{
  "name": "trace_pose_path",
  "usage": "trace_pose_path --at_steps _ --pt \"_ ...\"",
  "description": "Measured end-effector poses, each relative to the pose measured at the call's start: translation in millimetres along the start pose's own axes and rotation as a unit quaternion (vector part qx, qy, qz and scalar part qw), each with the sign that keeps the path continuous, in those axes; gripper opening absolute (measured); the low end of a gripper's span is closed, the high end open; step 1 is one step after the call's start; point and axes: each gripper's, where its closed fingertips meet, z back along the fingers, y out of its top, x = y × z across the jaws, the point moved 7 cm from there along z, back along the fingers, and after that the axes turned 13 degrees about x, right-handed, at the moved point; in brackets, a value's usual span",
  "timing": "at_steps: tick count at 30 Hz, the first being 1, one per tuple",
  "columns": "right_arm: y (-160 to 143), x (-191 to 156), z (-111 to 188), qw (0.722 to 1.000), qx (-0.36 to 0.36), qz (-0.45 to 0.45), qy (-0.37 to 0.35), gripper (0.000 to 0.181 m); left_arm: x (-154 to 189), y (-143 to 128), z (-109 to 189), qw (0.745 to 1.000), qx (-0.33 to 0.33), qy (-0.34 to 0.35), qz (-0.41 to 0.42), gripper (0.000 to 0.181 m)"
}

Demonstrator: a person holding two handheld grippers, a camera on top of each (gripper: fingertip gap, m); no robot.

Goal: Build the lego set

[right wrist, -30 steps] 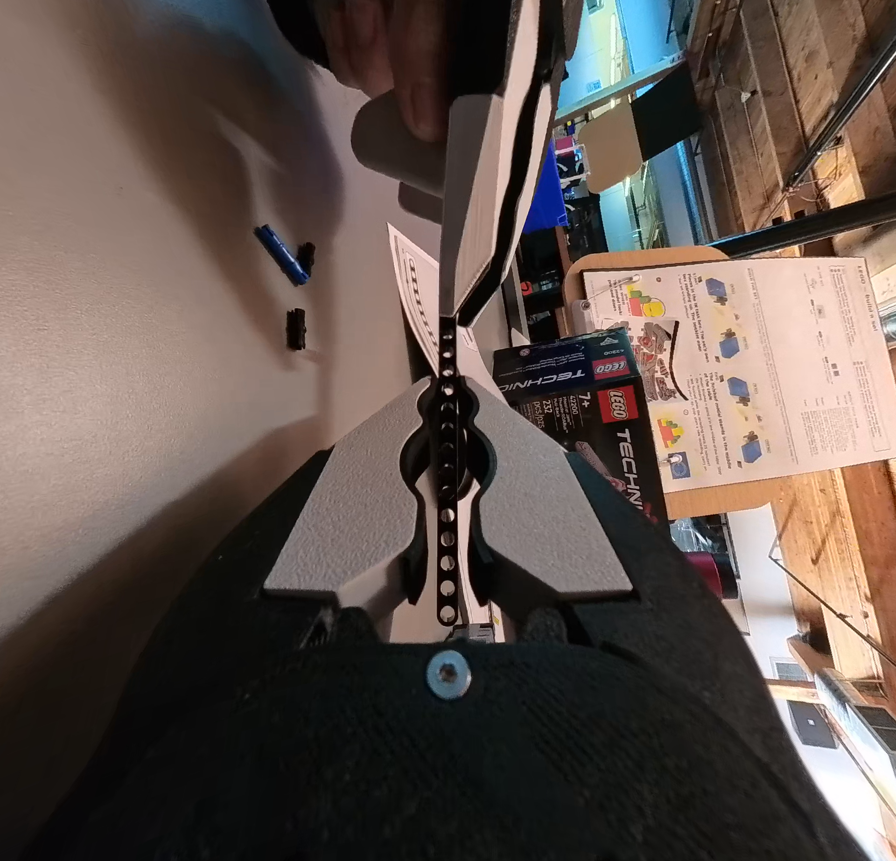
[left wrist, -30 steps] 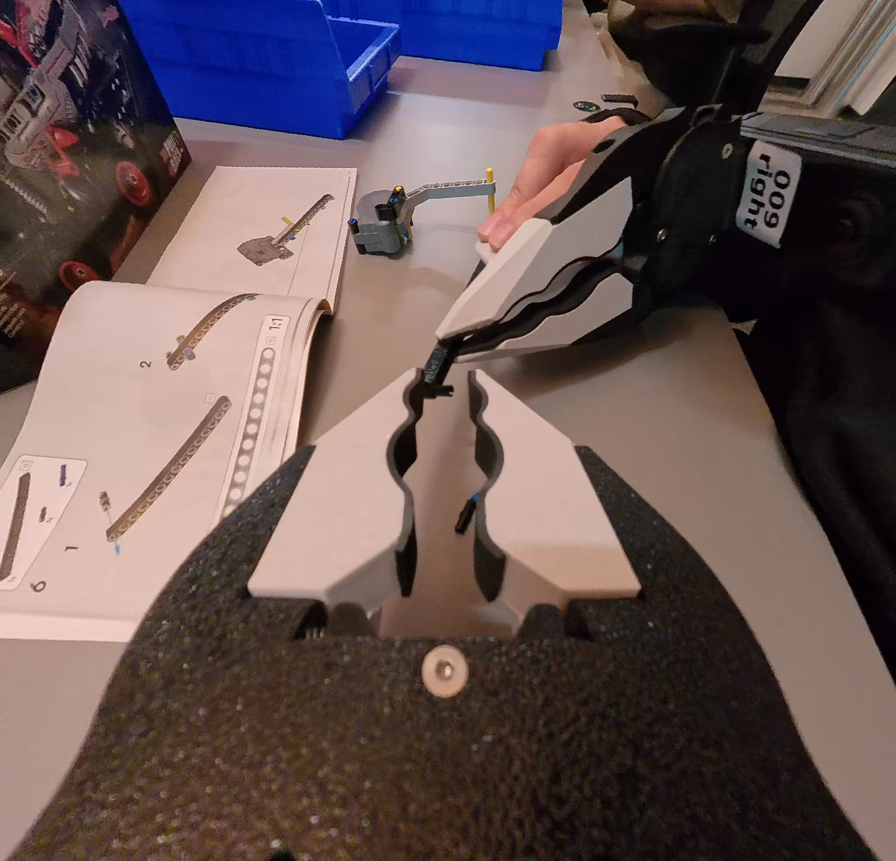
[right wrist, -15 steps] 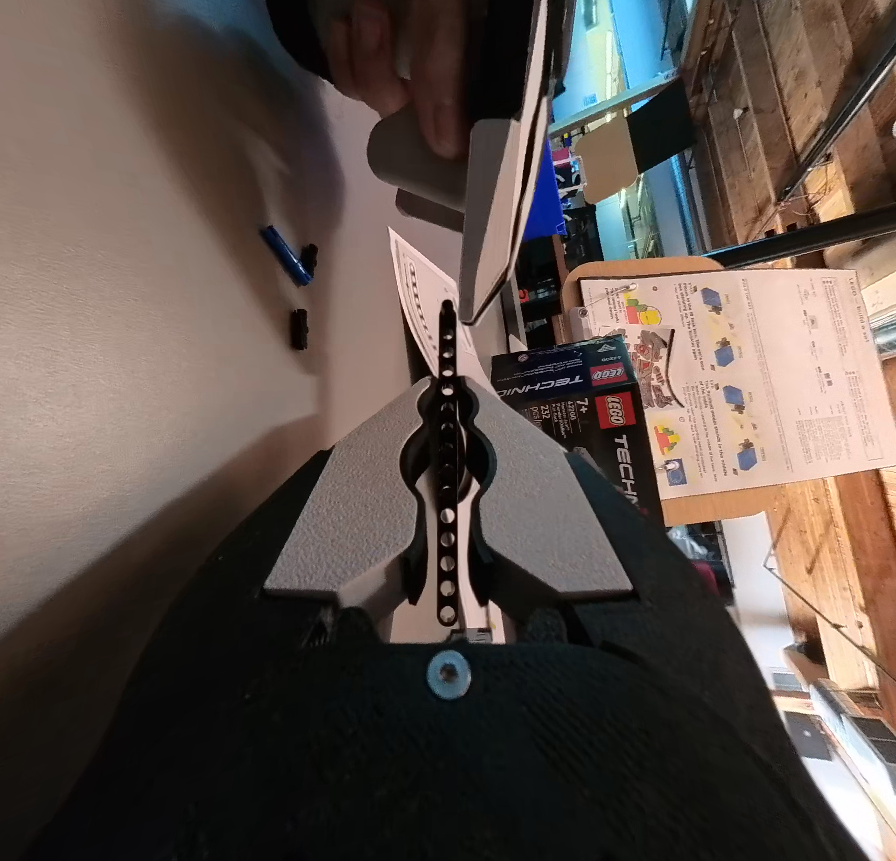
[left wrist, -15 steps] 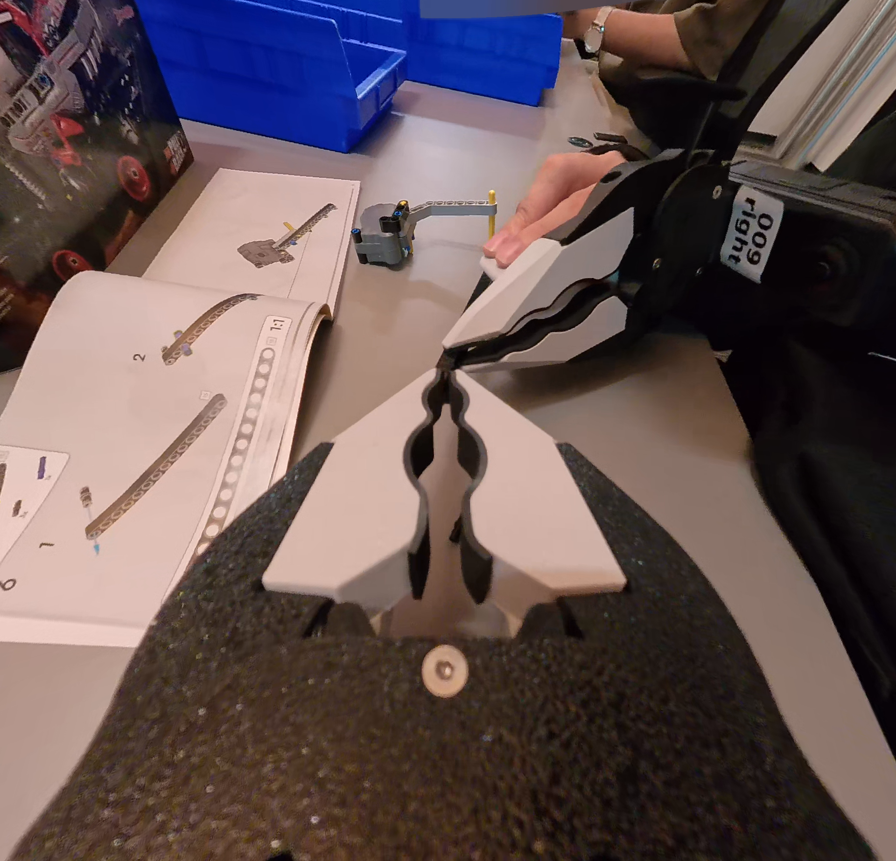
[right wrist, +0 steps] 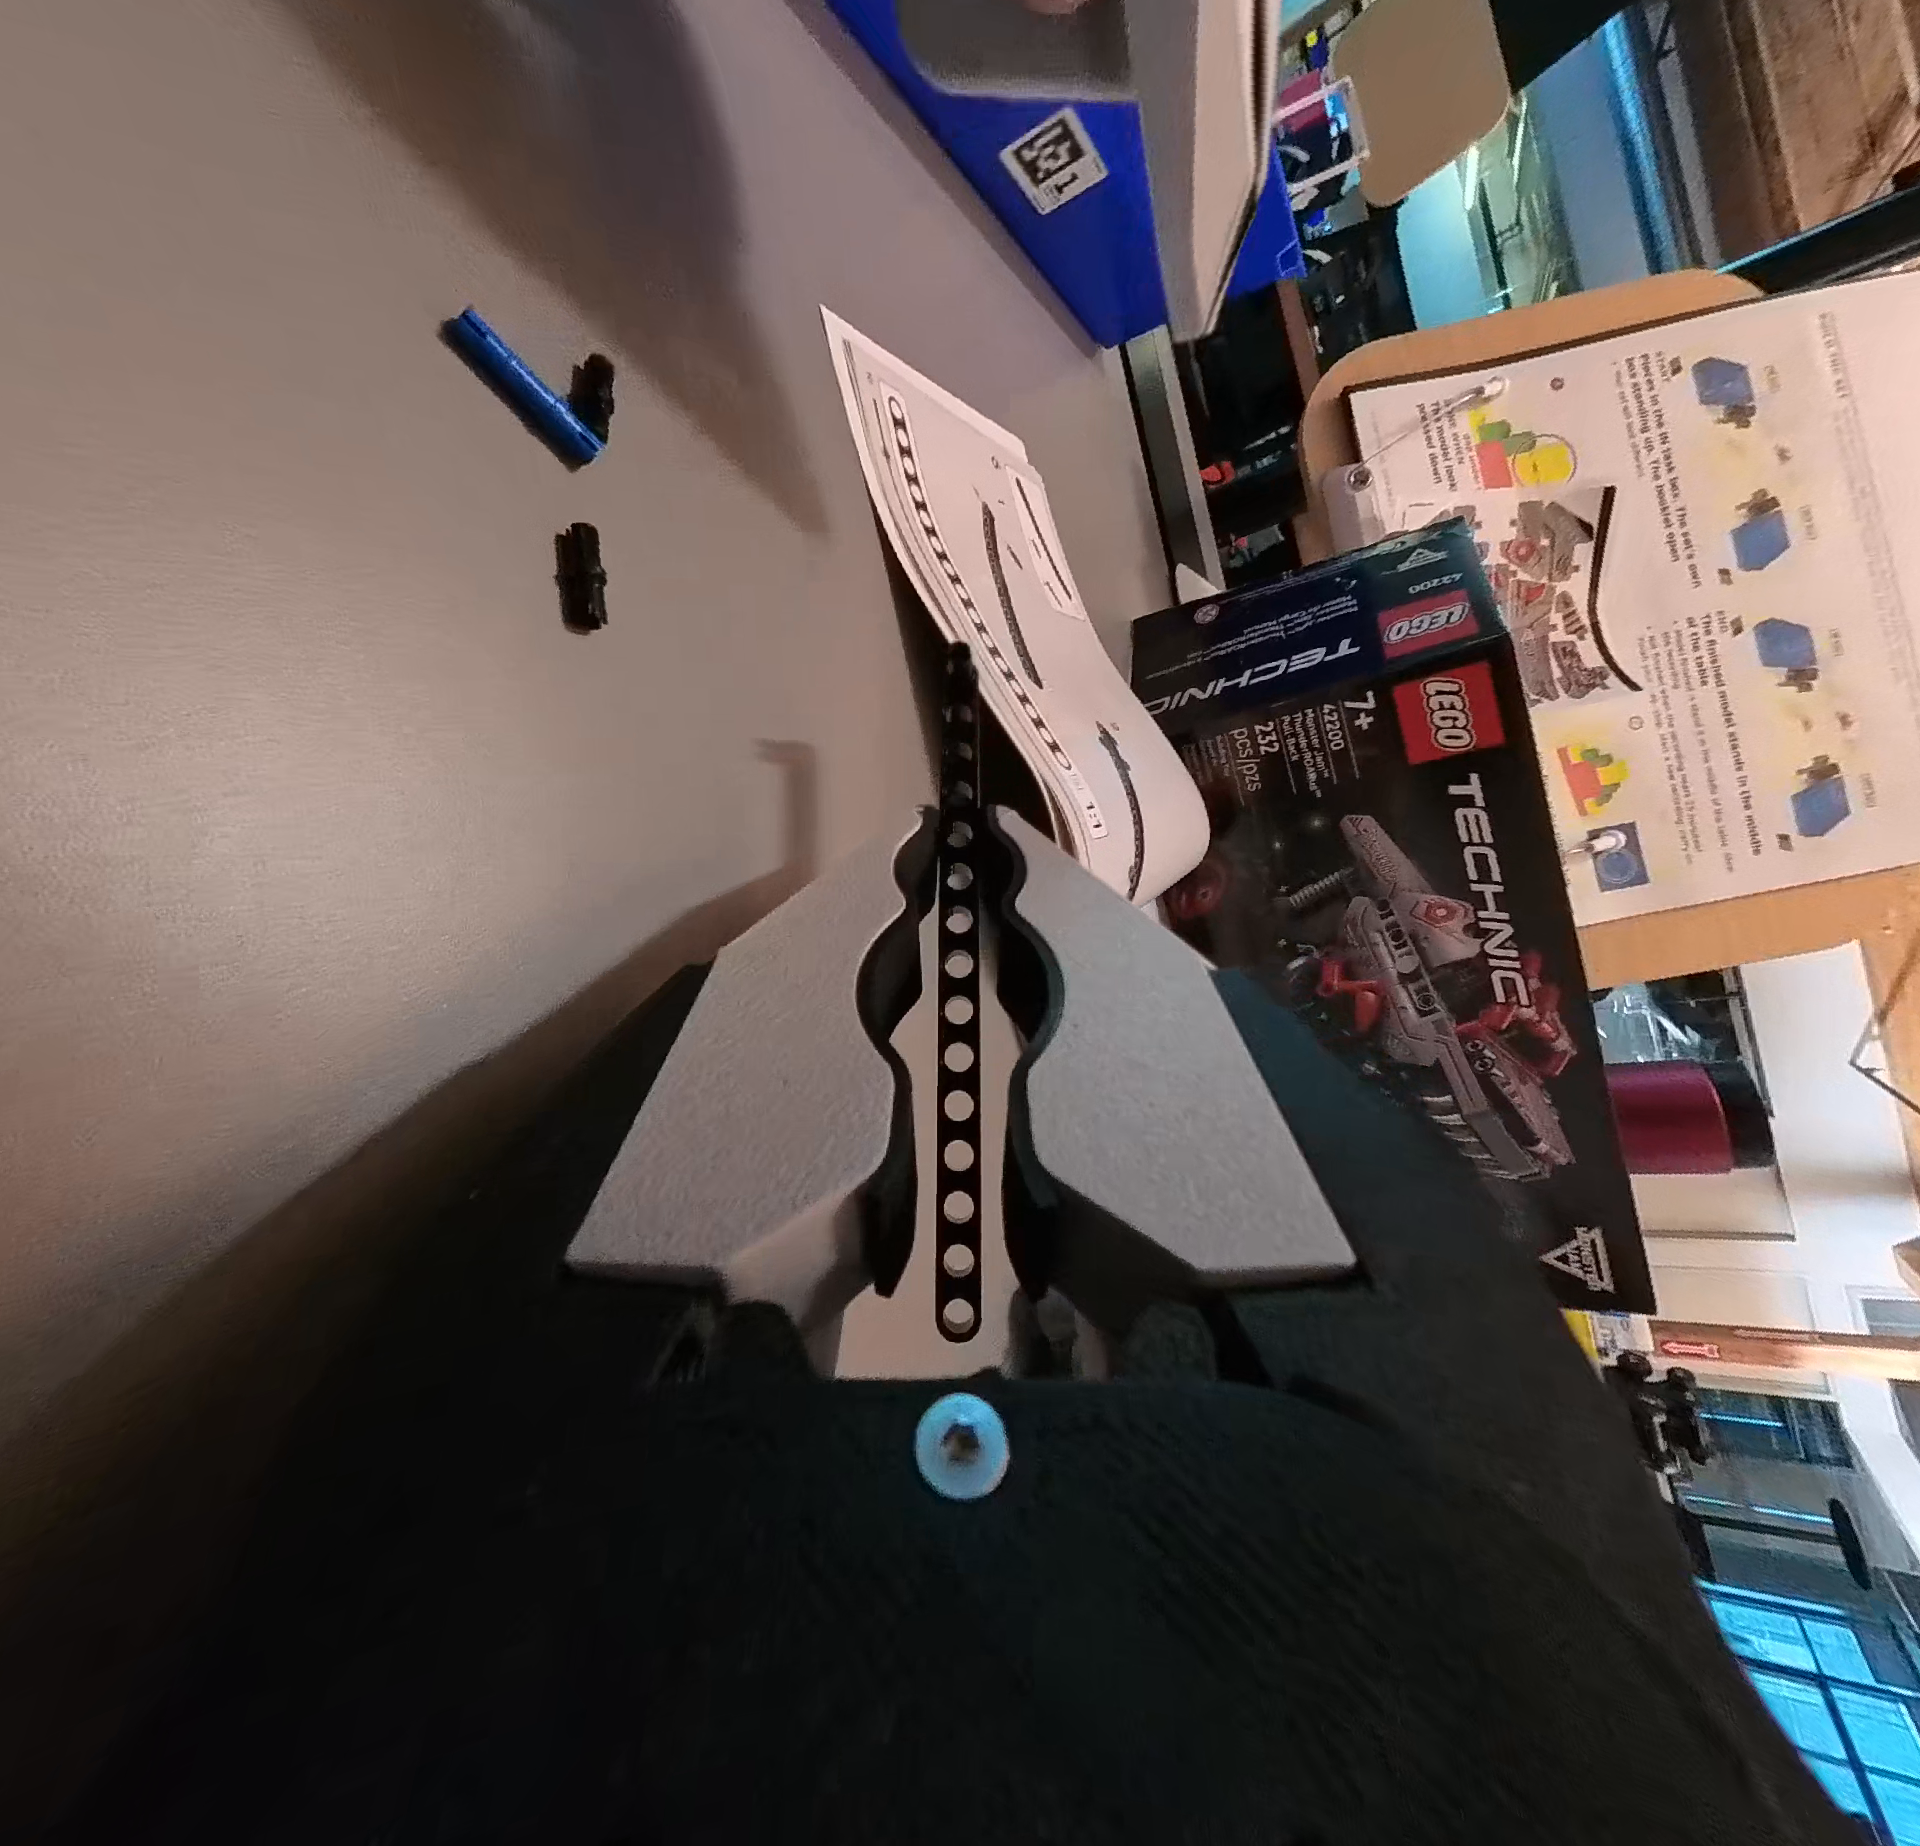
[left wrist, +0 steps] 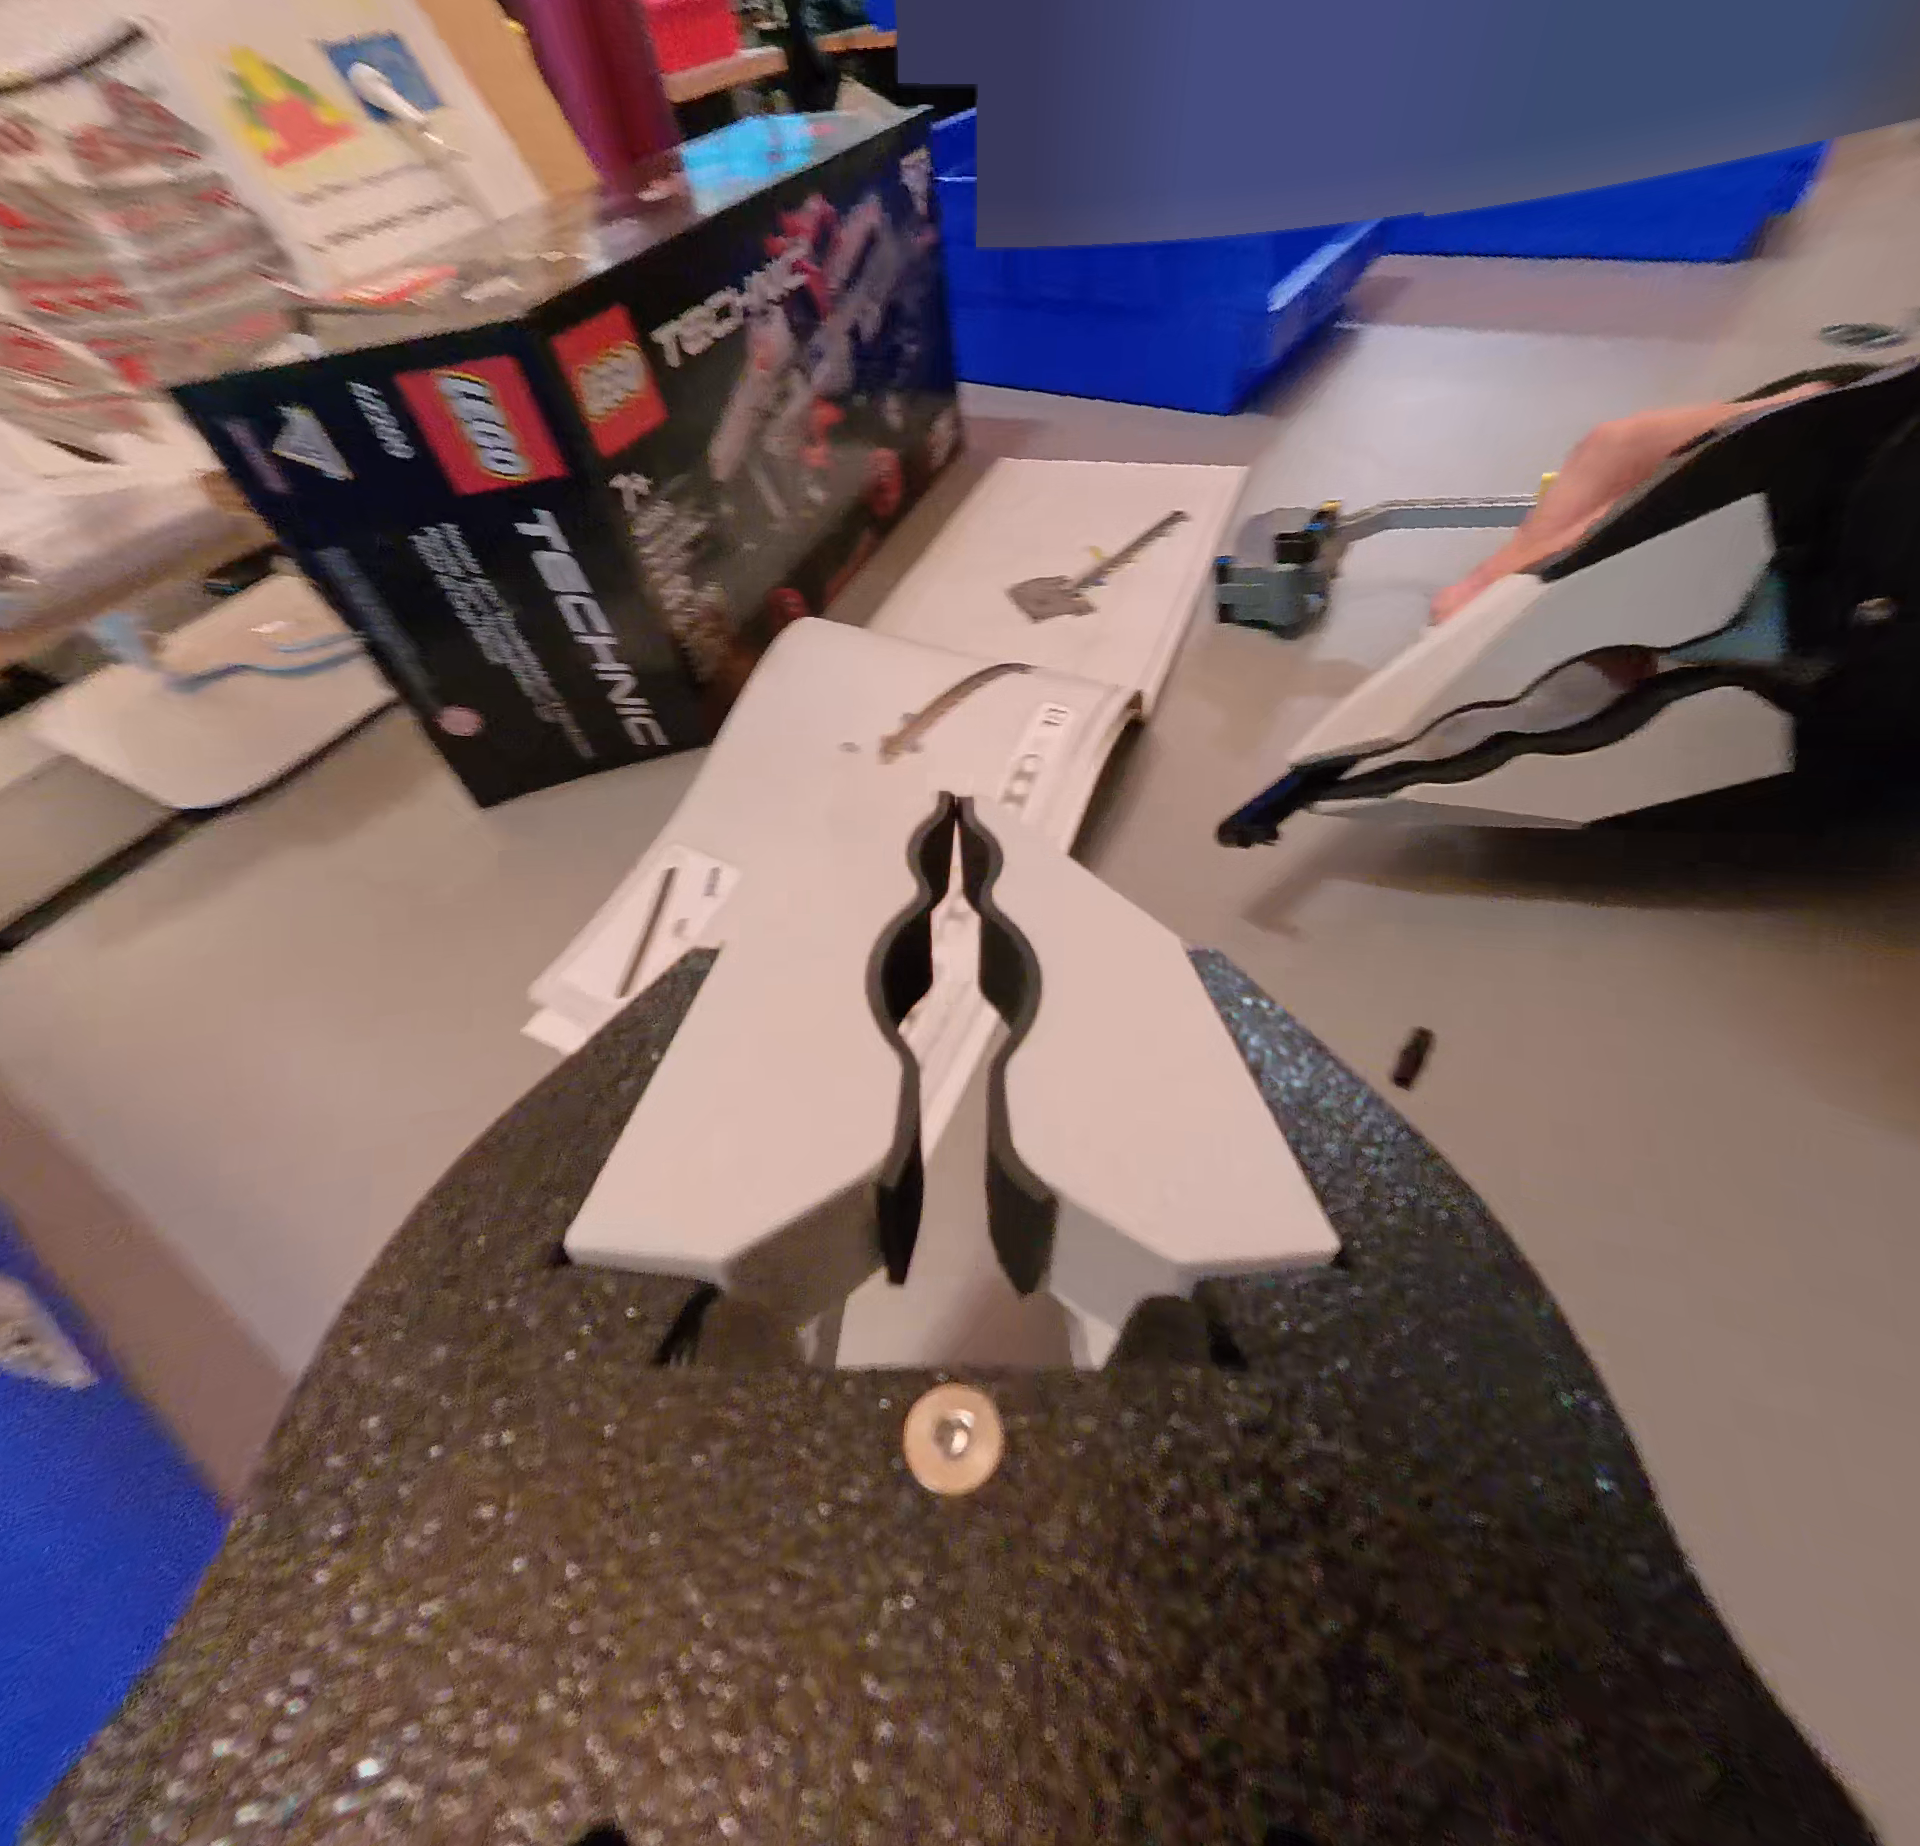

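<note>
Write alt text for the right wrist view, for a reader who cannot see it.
The right gripper is shut on a long black holed beam that sticks out past its fingertips, above a grey table. On the table lie a blue pin and small black connectors; an open instruction booklet and the set's box sit beyond.

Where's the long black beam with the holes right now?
The black beam is clamped between the fingers of the right gripper, its tip sticking out past the fingertips. In the right wrist view it points toward the open instruction booklet, above the table.
</note>
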Motion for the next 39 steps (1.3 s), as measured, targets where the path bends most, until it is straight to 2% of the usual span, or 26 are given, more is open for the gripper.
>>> trace_pose_path --at_steps 10,16,20,39 --pt "-8.3 -4.9 2.3 0.999 -0.006 -0.048 0.018 0.005 1.4 -7.0 -3.0 0.989 -0.04 0.028 -0.141 0.0" --pt "-8.6 -7.9 2.3 0.997 -0.003 -0.07 0.03 0.005 7.8 -12.4 -7.0 0.965 -0.071 0.026 -0.252 0.0" --pt "-9.7 -10.1 2.0 0.995 -0.001 -0.089 0.039 0.005 12.6 -13.4 -8.4 0.948 -0.067 0.02 -0.309 0.0" --pt "-12.4 -9.1 -7.3 0.992 -0.008 -0.111 0.057 0.005 5.4 -24.3 -5.0 0.943 -0.049 0.007 -0.328 0.0"
